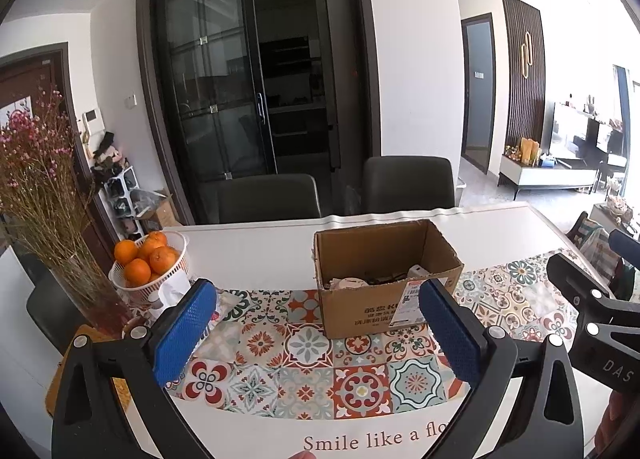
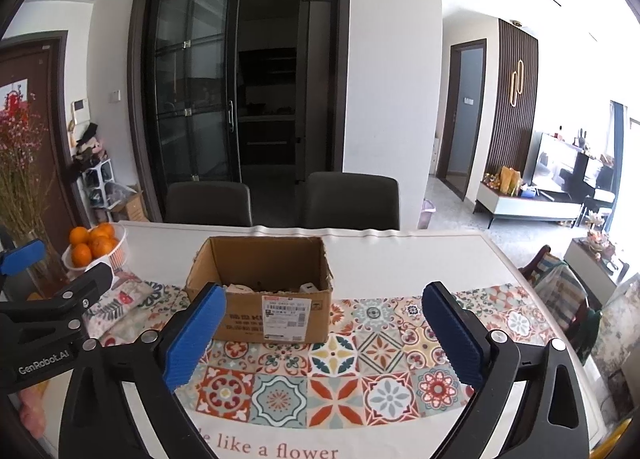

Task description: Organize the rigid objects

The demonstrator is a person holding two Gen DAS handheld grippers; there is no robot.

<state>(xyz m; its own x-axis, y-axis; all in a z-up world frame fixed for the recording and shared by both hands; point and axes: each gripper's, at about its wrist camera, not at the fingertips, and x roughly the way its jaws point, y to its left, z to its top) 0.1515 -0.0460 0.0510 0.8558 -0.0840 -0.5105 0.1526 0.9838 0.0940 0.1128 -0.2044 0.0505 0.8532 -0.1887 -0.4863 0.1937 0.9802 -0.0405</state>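
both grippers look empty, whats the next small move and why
Probably pull both back and look for anything left loose. The left hand-held gripper and right hand-held gripper stand open with nothing between them, small items already lie in the cardboard box, and the tiled runner ahead shows none.

- A white table [image 2: 420, 255] is covered by a tile-patterned cloth [image 2: 360, 371].
- On it are set an open cardboard box [image 2: 260, 299], a basket of oranges [image 1: 150, 263] and a vase of dried flowers [image 1: 86, 295].

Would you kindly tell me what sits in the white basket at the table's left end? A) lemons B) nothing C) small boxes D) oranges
D: the white basket beside the vase of dried flowers holds a pile of oranges.
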